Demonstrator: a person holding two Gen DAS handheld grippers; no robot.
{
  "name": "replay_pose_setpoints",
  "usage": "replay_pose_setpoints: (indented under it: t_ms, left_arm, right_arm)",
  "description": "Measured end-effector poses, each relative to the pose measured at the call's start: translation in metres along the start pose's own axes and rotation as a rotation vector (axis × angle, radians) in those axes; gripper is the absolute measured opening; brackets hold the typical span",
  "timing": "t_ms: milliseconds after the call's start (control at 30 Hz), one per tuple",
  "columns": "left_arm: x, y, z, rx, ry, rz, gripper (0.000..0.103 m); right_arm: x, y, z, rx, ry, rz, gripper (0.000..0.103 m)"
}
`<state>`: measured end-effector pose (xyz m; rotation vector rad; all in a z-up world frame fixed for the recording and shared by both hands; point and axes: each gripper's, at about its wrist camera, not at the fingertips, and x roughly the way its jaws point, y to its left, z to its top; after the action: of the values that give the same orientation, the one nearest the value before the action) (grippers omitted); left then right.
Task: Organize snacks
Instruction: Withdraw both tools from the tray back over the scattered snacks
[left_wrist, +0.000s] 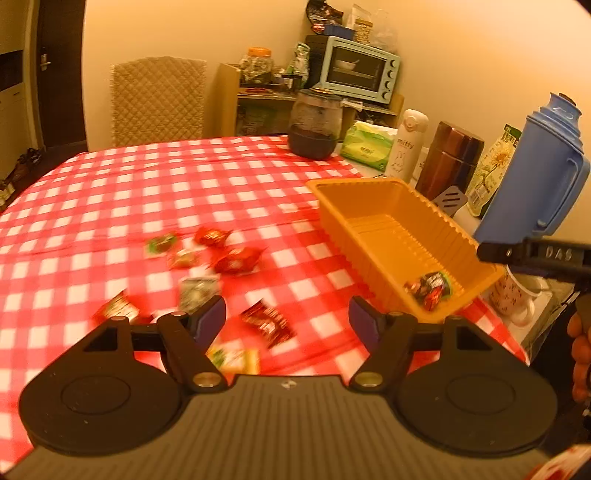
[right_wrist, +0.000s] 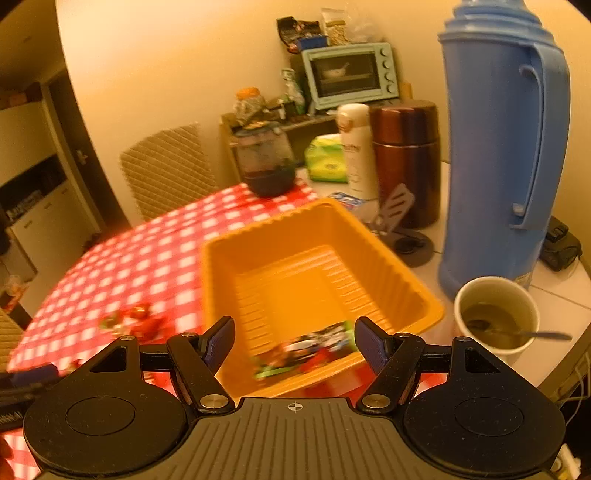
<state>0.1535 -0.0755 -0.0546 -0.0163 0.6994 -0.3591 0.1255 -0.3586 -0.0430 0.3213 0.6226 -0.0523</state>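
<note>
An orange plastic tray stands on the red checked tablecloth. One snack packet lies in its near corner. Several wrapped snacks lie loose on the cloth, among them red candies, a green one and a dark red packet. My left gripper is open and empty just above the dark red packet. My right gripper is open and empty above the tray's near end, over the packet; part of it shows in the left wrist view.
A blue thermos jug, a brown flask, a white bottle, a dark jar and a tissue pack stand behind the tray. A cup with a spoon sits right of it. A chair is beyond the table.
</note>
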Motion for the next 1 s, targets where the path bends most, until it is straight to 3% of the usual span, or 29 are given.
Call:
replay_pose_setpoints:
  t_ms: [467,733,1000]
  left_arm:
    - [-0.067,0.061,-0.037,-0.039,-0.01,0.122,0.07]
    - [-0.063,0.075,-0.048,-0.039,0.002,0.129,0.07]
    - [-0.034,0.063,-0.057,-0.033,0.028,0.101,0.07]
  right_arm:
    - [-0.032,0.079,-0.033,-0.045,-0.034,0.093,0.072]
    - [-0.015,0.104,-0.058,-0.096,-0.003,0.112,0.072]
    - [0.004,0.1,-0.072,-0.11,0.039,0.081,0.071]
